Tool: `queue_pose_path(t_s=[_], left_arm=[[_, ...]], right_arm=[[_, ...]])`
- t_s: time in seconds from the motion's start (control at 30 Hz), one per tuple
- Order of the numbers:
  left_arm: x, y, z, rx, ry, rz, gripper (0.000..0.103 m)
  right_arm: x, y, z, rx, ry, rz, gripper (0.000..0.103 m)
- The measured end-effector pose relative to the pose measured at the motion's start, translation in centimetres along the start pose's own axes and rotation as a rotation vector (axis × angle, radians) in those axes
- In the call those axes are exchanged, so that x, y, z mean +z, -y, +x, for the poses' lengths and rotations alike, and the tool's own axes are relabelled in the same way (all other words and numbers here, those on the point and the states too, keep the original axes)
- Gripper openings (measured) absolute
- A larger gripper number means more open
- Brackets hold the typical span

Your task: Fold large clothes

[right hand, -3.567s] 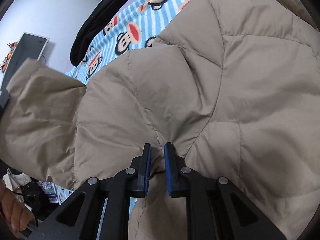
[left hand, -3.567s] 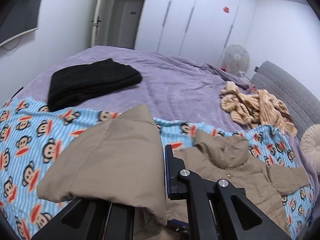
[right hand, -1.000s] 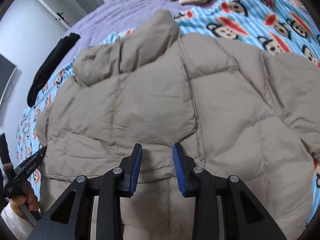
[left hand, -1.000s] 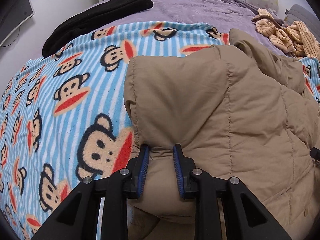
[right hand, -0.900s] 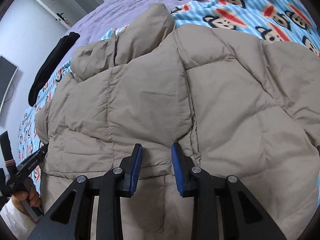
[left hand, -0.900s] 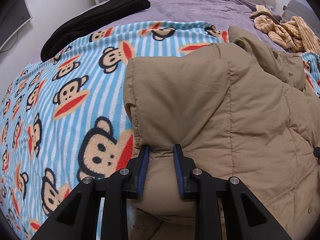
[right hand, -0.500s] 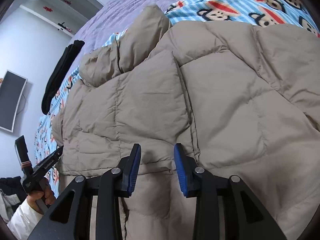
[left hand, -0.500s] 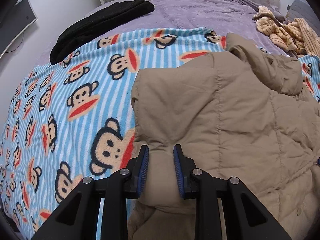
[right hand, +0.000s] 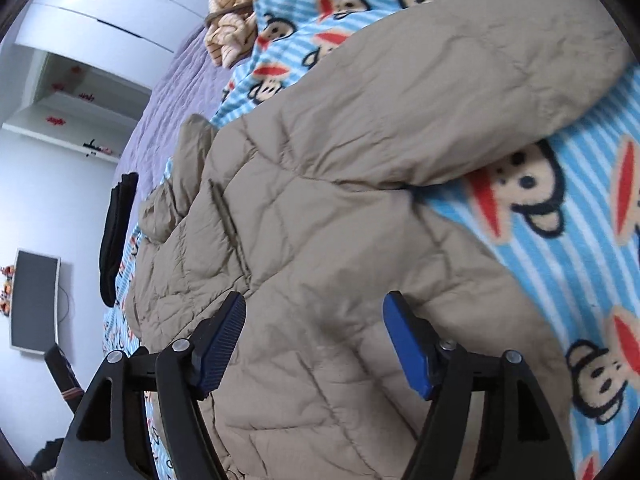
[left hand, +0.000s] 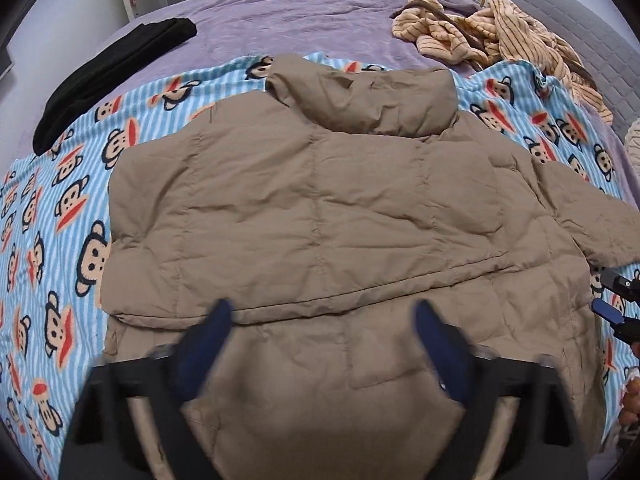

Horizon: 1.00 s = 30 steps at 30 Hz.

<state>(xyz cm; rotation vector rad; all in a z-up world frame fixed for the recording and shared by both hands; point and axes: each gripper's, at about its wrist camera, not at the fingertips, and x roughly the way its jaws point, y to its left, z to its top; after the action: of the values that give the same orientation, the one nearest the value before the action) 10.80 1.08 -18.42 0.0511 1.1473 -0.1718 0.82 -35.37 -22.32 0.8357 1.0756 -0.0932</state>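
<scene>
Left claw [left hand: 320, 344] stands wide over the tan puffer jacket [left hand: 320, 208], its jaws having just been opening, nothing pinched between them; right claw [right hand: 314, 340] likewise has just been opening, pads apart above the jacket's lower part, not pressing it; I log the jacket lying spread on the monkey-print blanket [left hand: 60, 200] on the bed [left hand: 300, 20], collar toward the far side, one sleeve [right hand: 460, 92] stretched out; black garment [left hand: 112, 68] and striped clothes [left hand: 492, 44] lie well apart.
</scene>
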Motion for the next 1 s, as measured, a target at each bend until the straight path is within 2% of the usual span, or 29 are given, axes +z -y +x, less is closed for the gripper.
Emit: queue_pose_path(t_s=[0.03,0.17,0.23,0.37,0.5,0.7,1.0], left_arm=[[0.0,1.0,-0.2,-0.005,0.013,0.013,0.103],[0.2,3.7,0.0,-0.013,-0.015,0.046,0.103],[0.5,4.9,0.5,-0.021,-0.042,0.059,0.103],[0.7,6.6,1.2,-0.069,-0.078,0.054,0.103],[0.8,8.7,1.1,-0.072,-0.069,0.075,0.103],[1.6,11.1,0.8,-0.078,-0.061,0.082,0.103],[2.7,11.2,0.5,-0.066,-0.035,0.05,0.103]], right_arm=[[0.3,0.9,-0.6,-0.005,0.005,0.011,0.075],[1.5,3.7,-2.5,-0.018,0.035,0.052,0.076],[2.1,4.8,-3.3,-0.026,0.056,0.067,0.084],[3.8,7.6,-5.3,-0.044,0.13,0.125,0.085],[6.2,11.7,-7.3,-0.032,0.212,0.244,0.086],[9.8,16.5,-8.5,0.036,0.271,0.385,0.086],[14.7,18.4,-8.6,0.23,0.314,0.491,0.086]])
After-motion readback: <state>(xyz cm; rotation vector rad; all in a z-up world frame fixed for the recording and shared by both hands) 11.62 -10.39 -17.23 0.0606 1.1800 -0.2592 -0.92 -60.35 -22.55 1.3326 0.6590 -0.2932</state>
